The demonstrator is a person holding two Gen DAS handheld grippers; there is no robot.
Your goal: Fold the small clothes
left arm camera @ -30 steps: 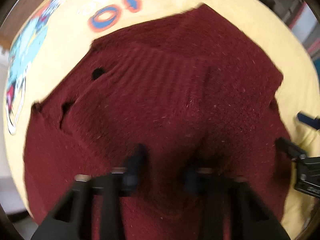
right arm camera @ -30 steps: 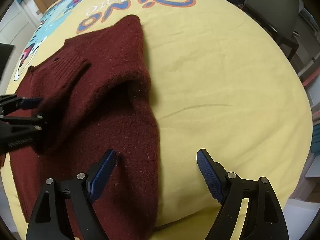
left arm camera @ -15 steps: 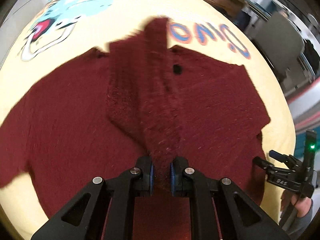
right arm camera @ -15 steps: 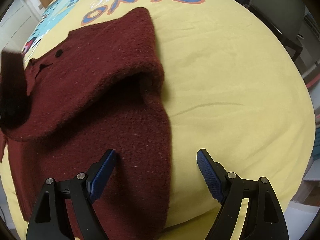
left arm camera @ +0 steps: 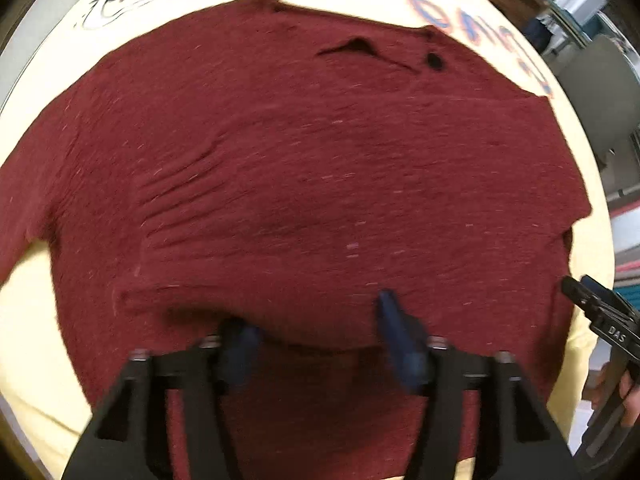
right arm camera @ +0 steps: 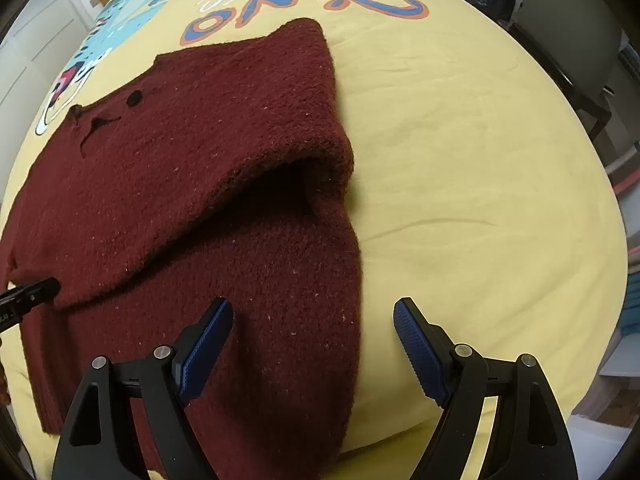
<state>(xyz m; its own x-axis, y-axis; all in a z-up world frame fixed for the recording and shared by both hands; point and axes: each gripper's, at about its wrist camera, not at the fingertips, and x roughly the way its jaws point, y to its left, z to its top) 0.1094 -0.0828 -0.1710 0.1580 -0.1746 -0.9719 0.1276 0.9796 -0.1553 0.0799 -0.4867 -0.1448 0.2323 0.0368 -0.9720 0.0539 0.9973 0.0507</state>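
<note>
Since we've got the whole thing laid out on the yellow dino-print bedsheet [right arm camera: 460, 128], there's a big soft flat surface to fold on, and the maroon knit sweater [right arm camera: 192, 168] sits on its left half in the right wrist view, neckline toward the "Dino" lettering [right arm camera: 304, 8]. One side of it is already flipped in over the body, which is why we see that thick rolled edge with a dark pocket under it, near the middle of the sheet. Our guess is that the sleeve folds are the step in hand and the bottom-up fold is still to come.

Look-wise it's a fuzzy, chunky knit, deep red with little pale flecks. Ribbed lines run across it in the left wrist view, and a small black button [left arm camera: 434, 61] sits beside the slit at the collar.

Our left gripper [left arm camera: 320, 340] hangs low over the fabric with its blue pads spread apart, clamping nothing, though that view is a bit blurry. Our right gripper [right arm camera: 312, 340] is spread wide too, straddling the sweater's right edge near the hem, one pad over knit and one over sheet, probably lined up for a grab there.
</note>
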